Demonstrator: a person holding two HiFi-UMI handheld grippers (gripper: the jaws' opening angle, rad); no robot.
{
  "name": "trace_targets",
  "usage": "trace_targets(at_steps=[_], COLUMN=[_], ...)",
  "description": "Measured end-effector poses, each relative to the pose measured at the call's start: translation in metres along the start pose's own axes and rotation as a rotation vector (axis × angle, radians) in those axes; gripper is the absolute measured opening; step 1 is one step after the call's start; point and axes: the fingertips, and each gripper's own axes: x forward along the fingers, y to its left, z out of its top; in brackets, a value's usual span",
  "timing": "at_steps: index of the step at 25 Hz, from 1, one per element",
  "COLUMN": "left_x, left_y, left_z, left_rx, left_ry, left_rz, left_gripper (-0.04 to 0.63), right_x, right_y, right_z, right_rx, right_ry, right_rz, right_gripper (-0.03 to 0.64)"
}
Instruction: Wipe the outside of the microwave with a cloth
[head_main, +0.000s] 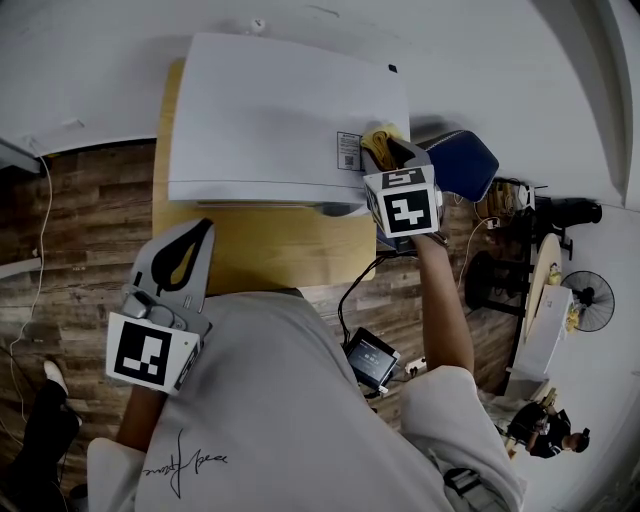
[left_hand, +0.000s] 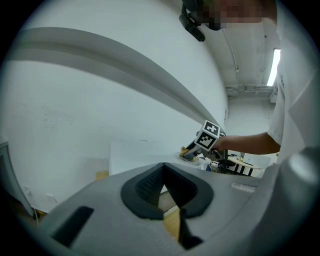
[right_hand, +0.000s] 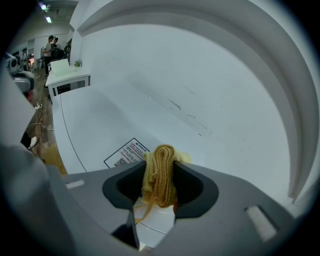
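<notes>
Two handheld tools are in view. At left, the left tool (head_main: 200, 232) hovers over the wooden desk's (head_main: 270, 245) front corner, jaw tips together, holding nothing. A white microwave (head_main: 270, 110) sits on the desk. Beside the printed label (head_main: 348, 150) near its right edge, the right tool (head_main: 392, 150) clamps a folded yellow cloth (head_main: 378, 140) against the microwave's top.

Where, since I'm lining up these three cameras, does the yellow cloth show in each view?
Head view: cloth upper right of centre, in the right gripper, on the microwave.
Left gripper view: small yellow speck, right of centre, under the marker cube.
Right gripper view: bottom centre, between the jaws.
Shared landmark: the white microwave top.
</notes>
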Motion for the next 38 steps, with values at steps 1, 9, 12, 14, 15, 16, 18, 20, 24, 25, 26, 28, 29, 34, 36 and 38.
trace_targets(at_steps=[1,9,12,14,15,16,18,20,24,25,26,28,29,34,36,38], left_x=[0.0,-0.006,-0.009,-0.011,-0.011,-0.012,-0.014,-0.016,-0.022,-0.023,-0.024,-0.027,-0.028,-0.038,-0.043,-0.048], left_y=[0.0,0.004,0.005,0.006,0.006,0.006,0.007,0.008,0.009,0.009,0.009,0.01,0.011,0.015,0.018,0.021], left_z=[0.0,0.001,-0.001,-0.001,0.0,0.0,-0.001,-0.002,-0.002,-0.002,-0.002,-0.001,-0.001,-0.004,-0.005,-0.005], left_rx=[0.0,-0.001,-0.005,-0.004,-0.003,-0.003,-0.005,-0.008,-0.012,-0.014,-0.016,-0.017,-0.018,-0.032,-0.036,-0.041], left_ry=[-0.002,-0.009,-0.011,-0.013,-0.015,-0.016,-0.018,-0.018,-0.023,-0.026,-0.028,-0.032,-0.034,-0.041,-0.043,-0.045], left_rz=[0.001,0.014,0.022,0.025,0.027,0.029,0.033,0.037,0.048,0.051,0.055,0.063,0.067,0.092,0.102,0.111], left_gripper=[-0.006,-0.006,-0.006,-0.006,-0.006,-0.006,-0.006,-0.006,-0.006,-0.006,-0.006,-0.006,-0.006,-0.006,-0.006,-0.006], right_x=[0.0,-0.002,-0.003,-0.004,-0.004,-0.004,-0.005,-0.005,-0.007,-0.007,-0.007,-0.009,-0.01,-0.014,-0.015,-0.017], right_y=[0.002,0.025,0.035,0.041,0.044,0.048,0.056,0.065,0.083,0.088,0.092,0.102,0.107,0.138,0.151,0.165], right_z=[0.003,0.027,0.034,0.039,0.042,0.045,0.051,0.057,0.072,0.076,0.079,0.087,0.091,0.111,0.12,0.13], right_rx=[0.004,-0.015,-0.028,-0.034,-0.037,-0.039,-0.046,-0.055,-0.077,-0.083,-0.09,-0.103,-0.11,-0.136,-0.148,-0.156], right_ry=[-0.006,-0.049,-0.059,-0.066,-0.07,-0.074,-0.083,-0.092,-0.109,-0.113,-0.117,-0.126,-0.131,-0.159,-0.168,-0.181], right_rz=[0.007,0.073,0.096,0.114,0.124,0.135,0.155,0.175,0.21,0.217,0.224,0.24,0.249,0.302,0.324,0.348], right_gripper=[0.158,0.139,0.137,0.135,0.135,0.133,0.133,0.132,0.132,0.132,0.132,0.13,0.13,0.13,0.129,0.127])
